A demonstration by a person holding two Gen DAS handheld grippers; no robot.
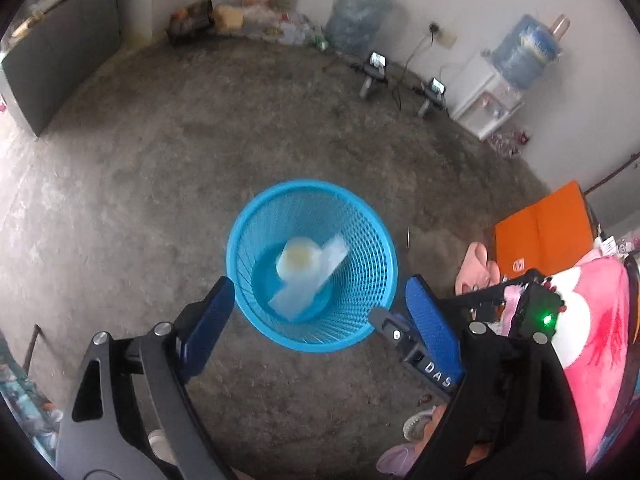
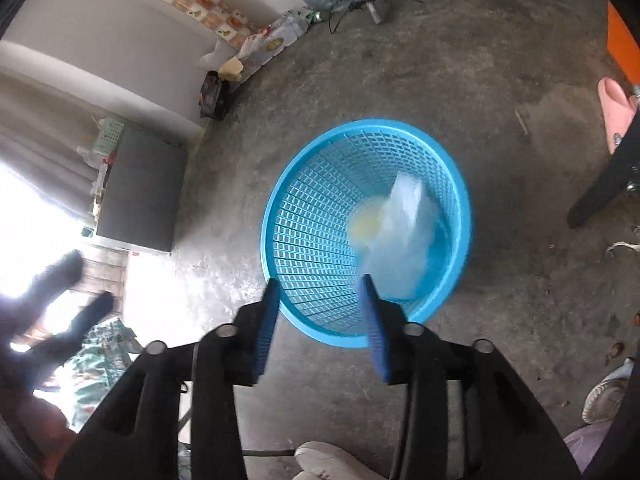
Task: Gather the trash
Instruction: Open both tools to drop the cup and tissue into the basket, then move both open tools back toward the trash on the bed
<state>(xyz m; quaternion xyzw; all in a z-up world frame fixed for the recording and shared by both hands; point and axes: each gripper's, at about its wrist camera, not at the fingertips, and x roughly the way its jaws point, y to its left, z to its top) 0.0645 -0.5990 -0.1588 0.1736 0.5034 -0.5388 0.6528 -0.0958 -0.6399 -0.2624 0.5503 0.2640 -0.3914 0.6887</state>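
Trash, a pale cup (image 1: 297, 259) and a blurred clear plastic wrapper (image 1: 310, 282), is seen from the left wrist camera inside the blue mesh basket (image 1: 256, 216) on the concrete floor; the left gripper (image 1: 316, 316) is held above it, fingers wide apart and empty. From the right wrist camera, the right gripper (image 2: 320, 316) is likewise spread and empty over the basket (image 2: 304, 216). Release is best kept centred over the rim. The wrapper (image 2: 400, 236) is motion-blurred, so whether it has settled cannot be told.
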